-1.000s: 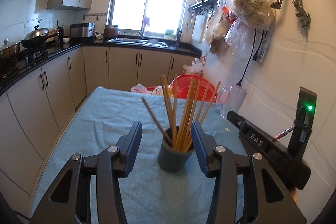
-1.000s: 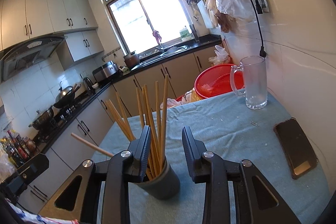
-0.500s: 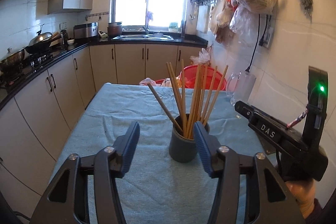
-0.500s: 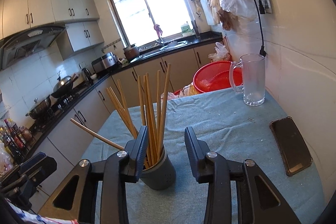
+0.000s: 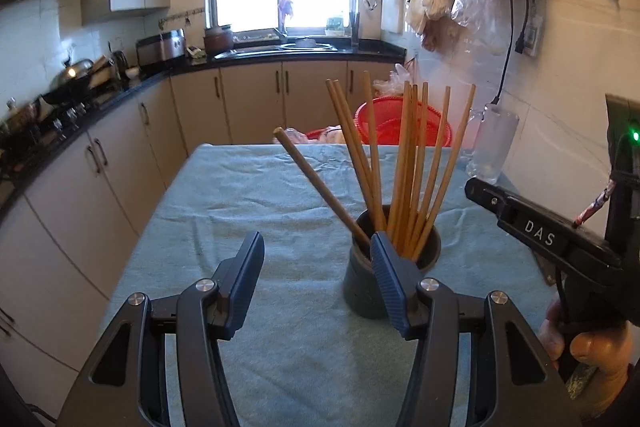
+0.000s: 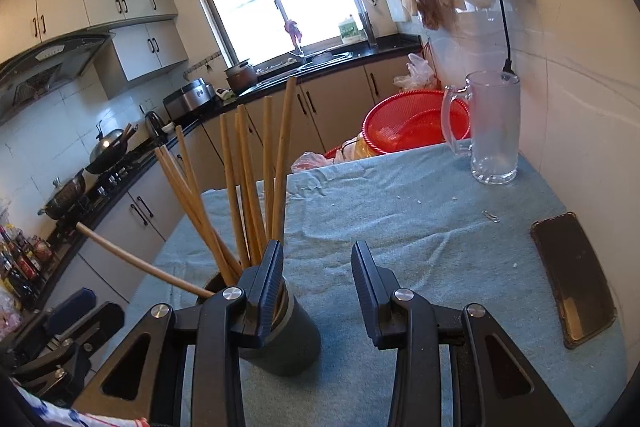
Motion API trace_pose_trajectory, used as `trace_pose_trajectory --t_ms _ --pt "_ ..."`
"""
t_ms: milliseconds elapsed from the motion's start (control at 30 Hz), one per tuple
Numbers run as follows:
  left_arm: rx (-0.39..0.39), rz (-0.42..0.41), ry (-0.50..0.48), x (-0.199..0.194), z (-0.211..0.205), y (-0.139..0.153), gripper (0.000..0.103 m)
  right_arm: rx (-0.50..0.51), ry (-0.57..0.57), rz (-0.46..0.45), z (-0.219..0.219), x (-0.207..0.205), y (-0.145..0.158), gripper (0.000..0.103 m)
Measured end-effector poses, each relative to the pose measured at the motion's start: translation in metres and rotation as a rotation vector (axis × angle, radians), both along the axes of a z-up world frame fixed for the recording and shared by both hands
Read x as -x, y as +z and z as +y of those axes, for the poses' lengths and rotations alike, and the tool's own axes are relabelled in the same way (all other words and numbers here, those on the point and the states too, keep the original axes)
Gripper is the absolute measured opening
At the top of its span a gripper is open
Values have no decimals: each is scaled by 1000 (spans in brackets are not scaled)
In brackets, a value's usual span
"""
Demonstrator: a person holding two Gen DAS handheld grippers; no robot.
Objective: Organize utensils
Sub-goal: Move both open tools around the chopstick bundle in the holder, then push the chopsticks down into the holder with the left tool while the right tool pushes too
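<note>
A dark grey cup (image 5: 362, 291) full of wooden chopsticks (image 5: 404, 167) stands upright on the blue cloth-covered table (image 5: 256, 195). My left gripper (image 5: 316, 267) is open and empty; the cup sits just behind its right finger. In the right wrist view the cup (image 6: 296, 343) and chopsticks (image 6: 248, 183) sit behind the left finger of my right gripper (image 6: 316, 275), which is open and empty. One chopstick (image 6: 140, 263) leans far out to the left. The right gripper's body (image 5: 560, 243) shows at the right of the left wrist view.
A clear glass mug (image 6: 494, 131) stands at the table's far right. A dark phone (image 6: 572, 275) lies by the right edge near the wall. A red basket (image 6: 408, 127) sits beyond the far edge. Kitchen counters and a stove (image 5: 60, 107) run along the left.
Both grippers have drawn back and shifted, so the cup now lies to the right of the left gripper's gap and left of the right gripper's gap. The cup has stayed in place.
</note>
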State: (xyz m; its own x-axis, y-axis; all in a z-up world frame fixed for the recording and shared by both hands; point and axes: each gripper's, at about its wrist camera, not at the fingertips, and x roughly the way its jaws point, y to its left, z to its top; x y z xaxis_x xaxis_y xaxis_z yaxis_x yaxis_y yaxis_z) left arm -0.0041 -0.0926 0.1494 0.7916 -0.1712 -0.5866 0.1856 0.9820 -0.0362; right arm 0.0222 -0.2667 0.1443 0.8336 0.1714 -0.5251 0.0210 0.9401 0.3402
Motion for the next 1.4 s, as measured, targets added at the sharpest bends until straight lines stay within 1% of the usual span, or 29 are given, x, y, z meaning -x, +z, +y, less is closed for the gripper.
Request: trace_pose_trajectory --t_ms 200,367,400,433,467,500,533,600,633,667,700,800,933,1067,1200,1267,1400 --pt "134 23 -48 -34 11 1 55 -48 28 -2 -2 -14 -1 38" --pt "199 44 -64 -54 14 4 55 -81 48 -2 -1 -23 -4 38" --pt "209 47 -71 -56 14 4 52 -88 51 0 -2 -25 -4 38" --pt "221 50 -77 -57 13 4 42 -97 56 2 -2 -28 -5 38" --pt "225 55 -81 -59 12 5 36 -109 59 5 -3 -30 -6 38" --pt "224 66 -88 -60 10 4 23 -122 62 8 -4 -33 -7 35" --pt "224 74 -92 -62 8 3 15 -136 66 11 -4 -36 -7 29" --pt "227 83 -96 -64 6 2 13 -151 75 13 -5 -40 -8 26" --pt "227 81 -96 -64 5 2 7 -152 76 13 -5 -40 -8 23" --pt "232 80 -99 -63 5 1 7 -154 82 11 -5 -40 -7 18" --pt "240 80 -100 -62 5 2 7 -158 94 10 -5 -40 -7 11" --pt "246 75 -103 -61 4 3 6 -144 111 0 -2 -38 -3 8" --pt "250 60 -108 -58 2 10 6 -104 117 -26 5 -30 3 8" --pt "259 42 -118 -54 2 20 6 -97 120 -49 7 -24 11 8" --pt "233 31 -127 -49 -2 30 6 -95 112 -74 5 -17 19 8" --pt "214 41 -131 -49 -4 32 6 -78 105 -87 6 -13 24 8" --pt "159 93 -146 -53 -10 35 6 -4 108 -97 14 -6 29 7"
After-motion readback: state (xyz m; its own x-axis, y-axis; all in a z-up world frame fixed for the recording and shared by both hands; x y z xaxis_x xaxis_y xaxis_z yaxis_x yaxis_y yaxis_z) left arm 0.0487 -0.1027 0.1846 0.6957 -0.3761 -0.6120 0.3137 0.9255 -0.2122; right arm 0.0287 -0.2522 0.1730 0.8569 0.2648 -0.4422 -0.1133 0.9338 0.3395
